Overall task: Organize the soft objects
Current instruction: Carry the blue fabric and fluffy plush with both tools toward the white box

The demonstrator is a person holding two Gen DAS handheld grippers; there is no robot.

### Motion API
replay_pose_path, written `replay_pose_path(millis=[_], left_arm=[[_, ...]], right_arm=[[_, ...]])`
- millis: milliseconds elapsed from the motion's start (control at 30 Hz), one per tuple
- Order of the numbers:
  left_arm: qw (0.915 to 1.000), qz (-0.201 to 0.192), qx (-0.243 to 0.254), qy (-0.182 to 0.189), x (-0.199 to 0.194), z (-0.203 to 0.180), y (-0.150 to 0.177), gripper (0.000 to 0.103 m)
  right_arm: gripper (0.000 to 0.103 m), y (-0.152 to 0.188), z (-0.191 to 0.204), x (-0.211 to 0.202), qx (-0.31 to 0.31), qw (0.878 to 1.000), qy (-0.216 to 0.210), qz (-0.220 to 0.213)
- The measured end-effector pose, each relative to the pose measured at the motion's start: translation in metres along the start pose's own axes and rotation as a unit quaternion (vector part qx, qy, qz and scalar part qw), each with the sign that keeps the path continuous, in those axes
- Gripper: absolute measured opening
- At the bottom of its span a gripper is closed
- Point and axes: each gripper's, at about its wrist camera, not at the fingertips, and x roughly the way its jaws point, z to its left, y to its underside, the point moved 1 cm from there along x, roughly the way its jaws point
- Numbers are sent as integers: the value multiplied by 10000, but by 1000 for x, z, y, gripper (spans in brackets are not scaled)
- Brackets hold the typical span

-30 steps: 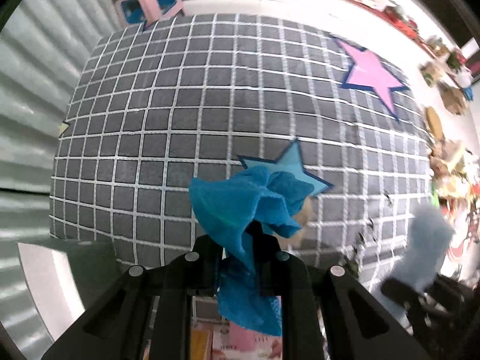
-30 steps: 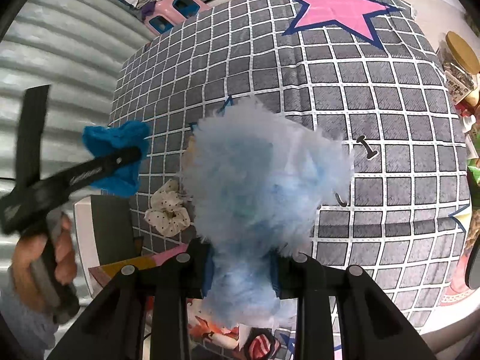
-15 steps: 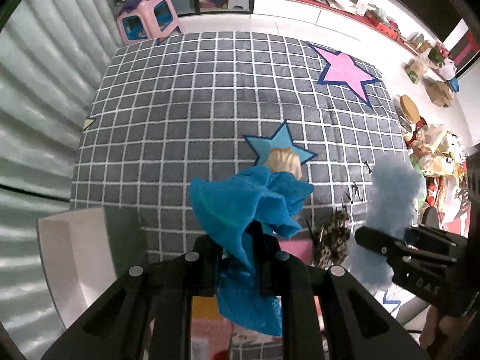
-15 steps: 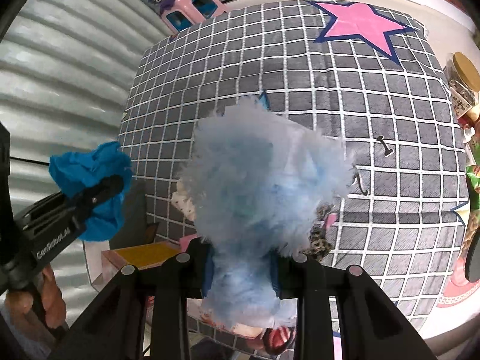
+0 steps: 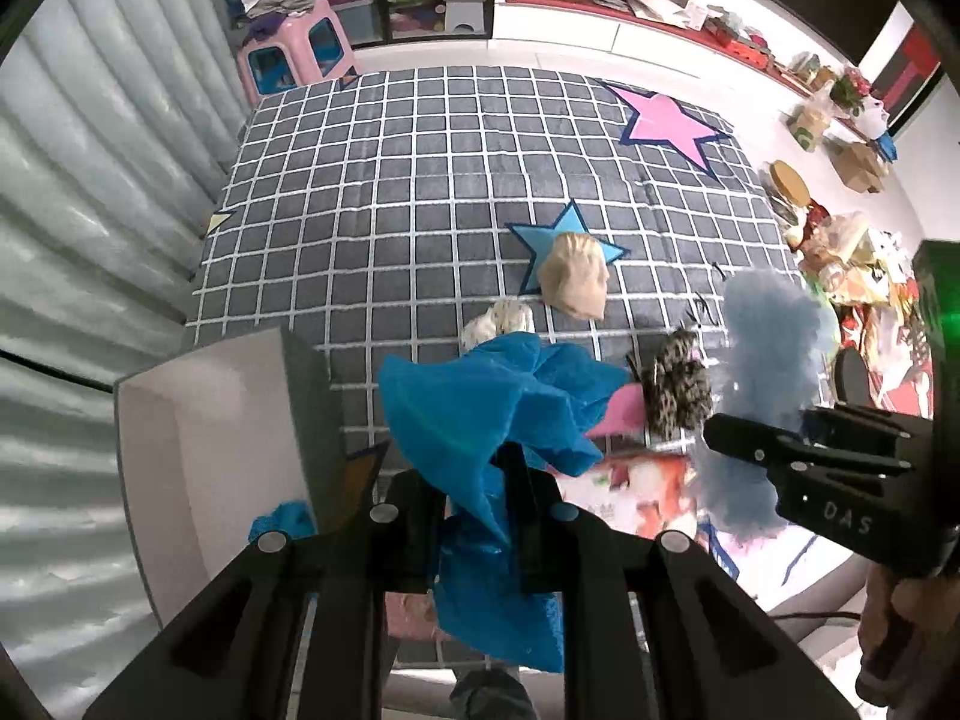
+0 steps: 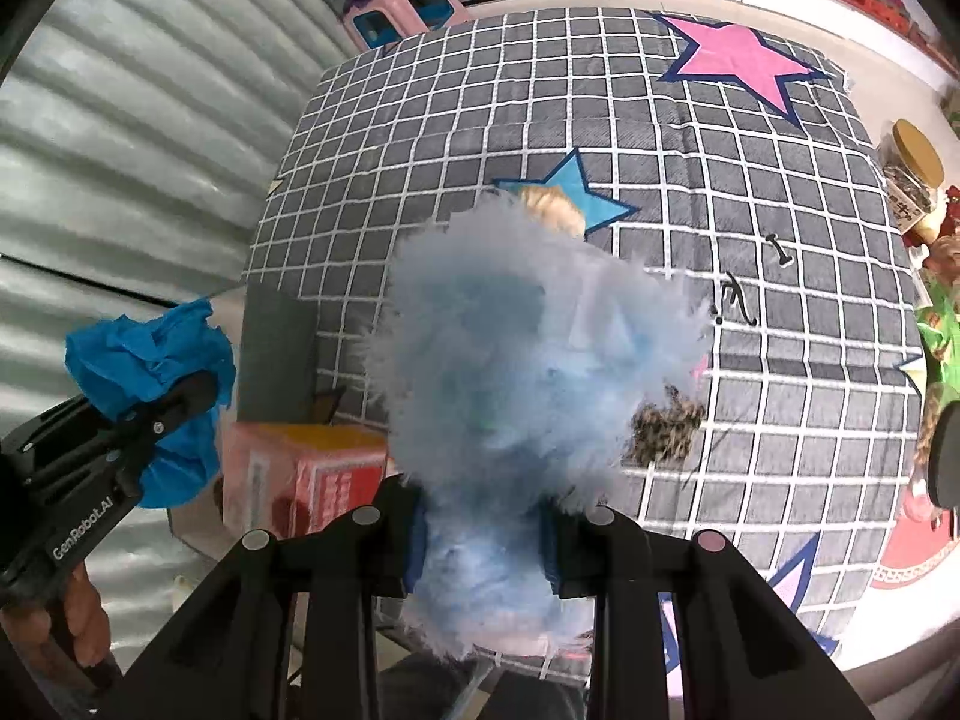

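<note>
My left gripper [image 5: 477, 480] is shut on a bright blue cloth [image 5: 492, 402] and holds it in the air above the near edge of the bed; it also shows at the left of the right wrist view [image 6: 150, 384]. My right gripper [image 6: 483, 534] is shut on a fluffy light-blue soft item [image 6: 528, 372], which also shows at the right of the left wrist view [image 5: 762, 348]. On the grey checked bedspread [image 5: 420, 192] lie a beige soft item [image 5: 573, 276], a cream scrunchie [image 5: 501, 321] and a leopard-print scrunchie [image 5: 678, 384].
A white open box [image 5: 198, 456] stands at the bed's near left corner, with more blue cloth [image 5: 282, 525] beside it. A red and yellow box [image 6: 312, 474] sits at the near edge. A corrugated wall [image 5: 78, 210] runs along the left. A pink stool [image 5: 294, 54] stands beyond the bed.
Both grippers have pulled back and up from the bed with their loads still held. The white box, the scrunchies and the beige item have come into view.
</note>
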Motion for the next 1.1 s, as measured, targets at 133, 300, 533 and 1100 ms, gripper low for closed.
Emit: replay_pose_path(millis=[133, 300, 533, 1100], left_arm=[[9997, 206, -22, -125, -12, 3, 22, 18], [9998, 174, -22, -69, -26, 8, 47, 18], [9998, 106, -164, -40, -41, 30, 72, 18], [9946, -63, -1011, -230, -66, 121, 127, 18]], right_arm=[[31, 18, 14, -4, -48, 9999, 87, -15], [31, 41, 30, -7, -115, 9998, 165, -24], [31, 65, 55, -10, -167, 9997, 188, -55], [31, 89, 156, 8, -1005, 9948, 128, 37]])
